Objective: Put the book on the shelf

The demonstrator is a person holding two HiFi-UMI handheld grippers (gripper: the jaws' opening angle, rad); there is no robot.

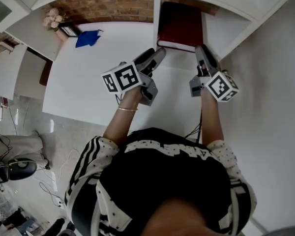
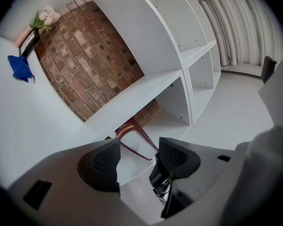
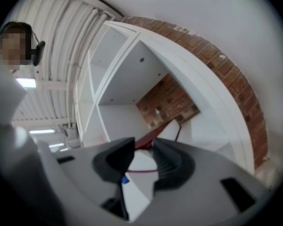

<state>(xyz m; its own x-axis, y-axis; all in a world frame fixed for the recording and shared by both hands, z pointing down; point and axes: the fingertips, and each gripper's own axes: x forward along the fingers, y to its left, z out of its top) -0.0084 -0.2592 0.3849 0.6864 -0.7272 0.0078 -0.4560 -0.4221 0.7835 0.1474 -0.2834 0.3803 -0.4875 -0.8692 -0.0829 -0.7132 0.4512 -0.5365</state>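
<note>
dark red hardback book [image 1: 179,26] with pale page edge facing out, inside smooth white shelf [image 1: 157,9] compartment, far end lost in shadow. near corner pinched by right gripper [image 3: 144,159]. left gripper [image 2: 139,160] spread, ribbed pads bare, just beside book. rough brick wall [image 1: 113,4] behind.

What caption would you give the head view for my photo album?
Right gripper grips a dark red book lying in a white shelf compartment; open left gripper beside it.

Book [image 3: 157,131] mostly hidden behind the right hand-held gripper's [image 3: 142,150] blurred jaws.
</note>
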